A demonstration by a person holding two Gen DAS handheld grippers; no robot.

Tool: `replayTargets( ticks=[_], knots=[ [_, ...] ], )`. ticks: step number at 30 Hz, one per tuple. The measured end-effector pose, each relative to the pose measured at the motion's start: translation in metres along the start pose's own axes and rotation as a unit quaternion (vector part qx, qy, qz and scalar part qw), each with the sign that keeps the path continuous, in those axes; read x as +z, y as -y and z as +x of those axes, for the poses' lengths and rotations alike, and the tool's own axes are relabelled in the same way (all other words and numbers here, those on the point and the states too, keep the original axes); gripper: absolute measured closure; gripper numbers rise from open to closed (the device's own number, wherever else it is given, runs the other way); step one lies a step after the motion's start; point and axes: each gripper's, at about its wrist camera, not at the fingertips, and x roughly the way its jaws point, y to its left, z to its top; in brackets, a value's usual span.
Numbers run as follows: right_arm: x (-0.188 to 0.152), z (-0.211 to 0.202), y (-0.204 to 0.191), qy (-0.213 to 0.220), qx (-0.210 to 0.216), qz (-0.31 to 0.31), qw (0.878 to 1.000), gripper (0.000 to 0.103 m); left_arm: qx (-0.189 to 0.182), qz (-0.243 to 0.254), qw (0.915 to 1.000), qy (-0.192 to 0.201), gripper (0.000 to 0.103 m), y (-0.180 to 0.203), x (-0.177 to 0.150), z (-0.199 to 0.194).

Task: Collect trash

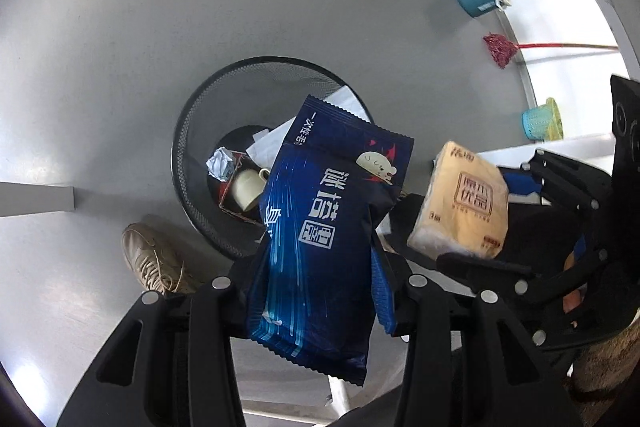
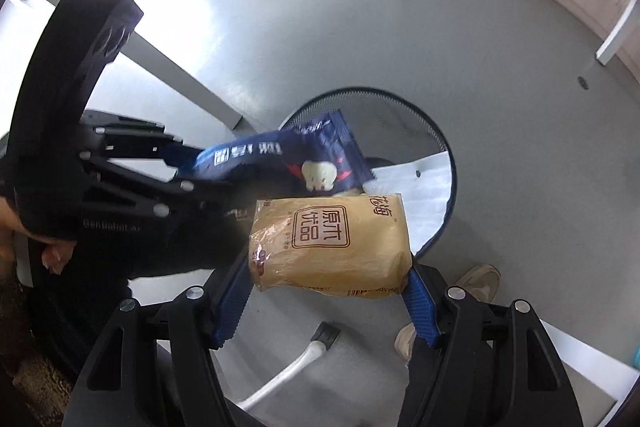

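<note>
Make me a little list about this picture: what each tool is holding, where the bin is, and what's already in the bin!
left tool: shut on the blue packet
right tool: shut on the tan tissue pack
bin: black mesh bin on the grey floor, below both packs
already in bin: cream mug, crumpled foil, white paper
nearby: beige shoe beside the bin

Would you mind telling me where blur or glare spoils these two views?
Left wrist view: sharp throughout, blue packet crisp, wall at right washed out. Right wrist view: blue packet motion-smeared, tissue pack fairly sharp, window glare upper left.
</note>
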Motion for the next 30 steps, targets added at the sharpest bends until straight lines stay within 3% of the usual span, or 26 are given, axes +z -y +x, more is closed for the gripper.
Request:
replayTargets(
  ticks=[5,6,7,8,9,20,23,30],
  knots=[
    [0.004,0.004,0.012,0.01,-0.012,0.017,1.0,0.028,-0.016,-0.003,0.9999,0.001,0.056,-0.014,0.015,0.015],
    [0.003,0.004,0.014,0.012,-0.008,0.024,1.0,0.025,-0.007,-0.002,1.0,-0.001,0.049,-0.017,0.017,0.019],
    [0.001,0.006,0.017,0.01,-0.013,0.034,0.999,0.014,0.006,-0.002,1.0,-0.005,0.03,-0.019,0.019,0.021],
    [-0.001,0.005,0.017,0.013,-0.025,0.037,0.999,0.007,0.016,-0.002,0.9998,-0.009,0.018,-0.019,0.019,0.022],
    [-0.001,0.004,0.017,0.017,-0.03,0.033,0.999,0.007,0.021,-0.003,0.9997,-0.008,0.005,-0.02,0.019,0.024],
    [-0.006,0.011,0.022,0.016,-0.02,0.031,0.999,0.004,0.05,0.009,0.9985,-0.02,0.005,-0.02,0.02,0.03],
    [-0.007,0.008,0.024,0.016,-0.017,0.037,0.999,0.004,0.034,0.011,0.9991,-0.022,0.005,-0.018,0.019,0.033],
    [-0.009,0.006,0.026,0.015,-0.015,0.036,0.999,0.004,0.039,0.01,0.999,-0.019,0.005,-0.014,0.019,0.032]
  ],
)
